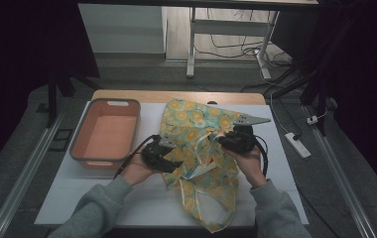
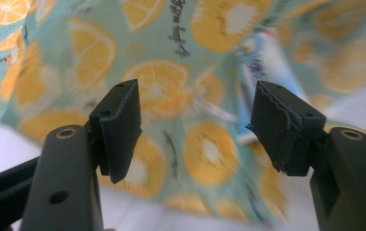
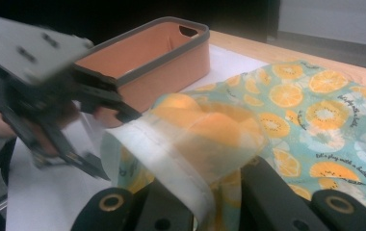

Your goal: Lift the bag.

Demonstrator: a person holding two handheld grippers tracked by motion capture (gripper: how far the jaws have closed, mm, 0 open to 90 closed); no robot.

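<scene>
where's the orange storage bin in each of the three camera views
High view: the orange bin sits on the table's left, beside the citrus-print cloth.
Left gripper view: not in it.
Right gripper view: upper centre, left of the cloth.
Shared landmark: the cloth.

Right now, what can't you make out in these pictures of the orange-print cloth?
- Right gripper jaws: in its own view, a folded hem of the cloth covers their tips.
- Blue-and-white item behind the cloth: left gripper view, blurred; what it is can't be told.
- Cloth lettering: left gripper view, too blurred to read.
- Orange bin floor: right gripper view, hidden by its near wall and the left gripper.
</scene>
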